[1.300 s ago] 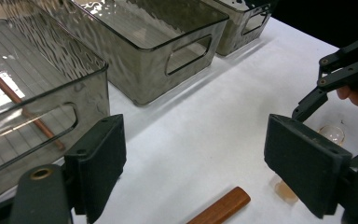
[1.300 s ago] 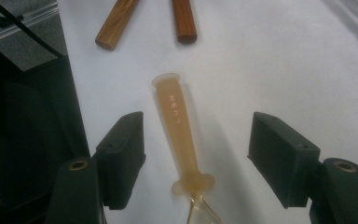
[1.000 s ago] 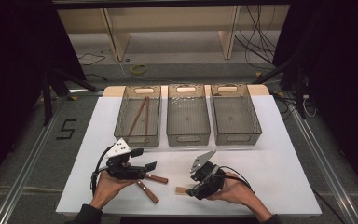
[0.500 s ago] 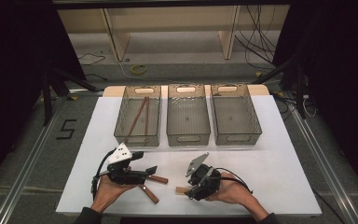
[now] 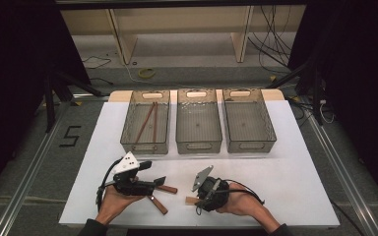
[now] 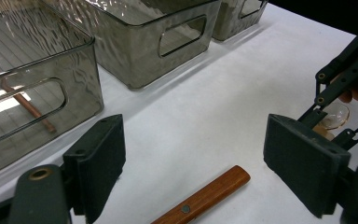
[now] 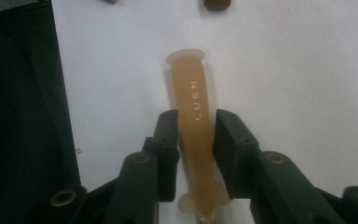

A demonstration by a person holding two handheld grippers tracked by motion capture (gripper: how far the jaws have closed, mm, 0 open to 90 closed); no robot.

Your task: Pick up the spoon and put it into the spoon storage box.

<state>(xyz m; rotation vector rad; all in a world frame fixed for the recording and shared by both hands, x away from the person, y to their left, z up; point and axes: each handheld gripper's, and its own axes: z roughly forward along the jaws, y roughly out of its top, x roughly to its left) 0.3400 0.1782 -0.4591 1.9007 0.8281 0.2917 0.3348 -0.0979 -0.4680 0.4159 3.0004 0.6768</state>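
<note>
**Right claw closes around a tan handle near the front edge**

On the white bench (image 5: 285,162), close to its front edge and a little right of the middle, lies a tan rubbery handle (image 7: 196,121) with raised lettering along it. The right gripper (image 7: 193,140) points down over it, and its jaws have just been closing: they now stand narrow, one pad on either side of the handle, right at its flanks, though I cannot tell whether they truly press it. From above, a short tan end (image 5: 191,200) of the handle sticks out to the left of that gripper (image 5: 204,194).

The left gripper (image 5: 150,186) rests low near the front edge, left of the middle, its jaws wide with nothing between the pads. Just beside it lie two wooden-handled tools (image 5: 158,205), one handle (image 6: 203,197) lying on the bench just below the open jaws, untouched.

Along the far edge stand three smoky clear bins in a row. The left bin (image 5: 128,132) holds two brown sticks (image 5: 147,120). The middle bin (image 5: 199,147) and right bin (image 5: 270,132) stand well apart from both hands, so nothing blocks the way to the handle.
</note>
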